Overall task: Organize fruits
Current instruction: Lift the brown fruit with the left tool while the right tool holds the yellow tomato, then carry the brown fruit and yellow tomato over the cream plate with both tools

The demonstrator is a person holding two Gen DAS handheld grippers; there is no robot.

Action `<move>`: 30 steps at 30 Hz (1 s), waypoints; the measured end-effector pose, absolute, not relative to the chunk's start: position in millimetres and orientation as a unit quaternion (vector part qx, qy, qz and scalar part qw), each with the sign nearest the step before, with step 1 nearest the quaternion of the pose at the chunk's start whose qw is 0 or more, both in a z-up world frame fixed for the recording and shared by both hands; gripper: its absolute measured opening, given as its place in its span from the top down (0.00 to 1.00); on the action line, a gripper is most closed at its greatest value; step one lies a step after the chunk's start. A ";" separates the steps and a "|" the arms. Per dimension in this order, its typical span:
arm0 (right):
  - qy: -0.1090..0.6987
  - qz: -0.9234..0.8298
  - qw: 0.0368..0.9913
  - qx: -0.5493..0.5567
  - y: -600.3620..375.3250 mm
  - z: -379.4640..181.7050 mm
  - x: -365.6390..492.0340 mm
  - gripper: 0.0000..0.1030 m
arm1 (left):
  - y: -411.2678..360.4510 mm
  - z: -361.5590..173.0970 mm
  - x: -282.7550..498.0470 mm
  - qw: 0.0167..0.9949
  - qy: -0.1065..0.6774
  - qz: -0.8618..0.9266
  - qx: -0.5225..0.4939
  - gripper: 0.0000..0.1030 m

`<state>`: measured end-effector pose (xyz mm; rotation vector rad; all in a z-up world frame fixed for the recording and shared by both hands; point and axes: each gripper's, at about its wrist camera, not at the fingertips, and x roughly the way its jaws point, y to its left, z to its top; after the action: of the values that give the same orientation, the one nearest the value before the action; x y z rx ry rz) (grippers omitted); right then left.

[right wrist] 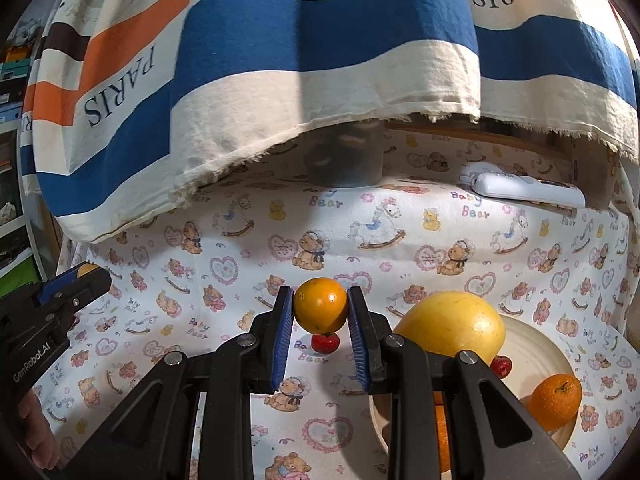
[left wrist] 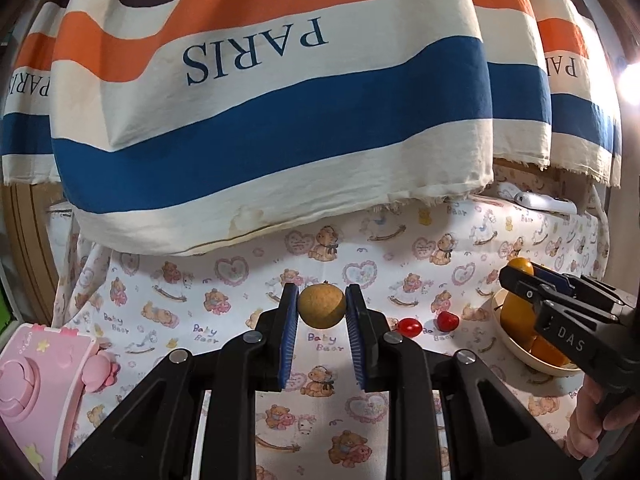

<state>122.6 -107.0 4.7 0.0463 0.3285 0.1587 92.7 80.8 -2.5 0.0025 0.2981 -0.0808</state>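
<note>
My left gripper point(left wrist: 322, 306) is shut on a small round brown fruit point(left wrist: 322, 306) and holds it above the cloth. My right gripper point(right wrist: 320, 310) is shut on a small orange fruit point(right wrist: 320, 310), held above the cloth just left of the cream bowl point(right wrist: 532, 344). The bowl holds a large yellow fruit point(right wrist: 452, 328), a mandarin point(right wrist: 554, 400) and a red cherry point(right wrist: 502, 366). A red cherry point(right wrist: 325, 343) lies on the cloth under the orange fruit. In the left wrist view two red cherries point(left wrist: 409, 327) point(left wrist: 447, 321) lie on the cloth left of the bowl point(left wrist: 520, 354).
A striped "PARIS" cloth point(left wrist: 280, 100) hangs over the back of the table. A pink toy point(left wrist: 36, 392) sits at the front left. A white remote point(right wrist: 528, 190) and a dark translucent container point(right wrist: 344, 156) stand at the back. The teddy-print tablecloth point(right wrist: 240, 264) covers the table.
</note>
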 end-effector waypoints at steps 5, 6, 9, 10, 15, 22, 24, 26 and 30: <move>0.154 0.088 0.984 0.011 -101.6 5.9 117.9 0.73 | 74.7 -1.7 87.9 0.989 0.141 -0.038 0.020 0.78; 0.155 0.089 0.984 0.013 -102.5 5.8 118.5 0.73 | 75.3 -1.3 87.4 0.989 0.140 -0.037 0.019 0.78; 0.158 0.089 0.983 0.019 -104.9 5.4 119.8 0.73 | 77.5 -1.4 88.5 0.989 0.143 -0.034 0.015 0.78; 0.158 0.090 0.983 0.020 -105.4 5.5 119.8 0.73 | 78.1 -1.2 88.4 0.989 0.142 -0.033 0.014 0.78; 0.152 0.091 0.984 0.037 -112.8 12.1 117.9 0.73 | 79.3 6.1 79.1 0.991 0.128 -0.017 0.026 0.78; 0.133 0.125 0.982 0.057 -135.2 50.8 114.0 0.73 | 75.1 38.4 59.2 0.993 0.114 -0.016 0.024 0.78; 0.129 0.133 0.982 0.049 -143.9 66.7 110.0 0.73 | 73.1 50.4 51.3 0.994 0.105 -0.011 0.027 0.78; 0.121 0.141 0.981 0.061 -157.2 84.1 101.9 0.73 | 70.5 62.7 46.8 0.994 0.101 -0.015 0.030 0.78; 0.106 0.129 0.985 0.036 -180.1 112.7 72.3 0.73 | 60.6 86.6 41.7 0.995 0.093 -0.043 0.015 0.78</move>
<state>72.3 -180.1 112.7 0.0730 0.2139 0.2595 41.7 60.6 86.6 0.0291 0.1867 -0.0863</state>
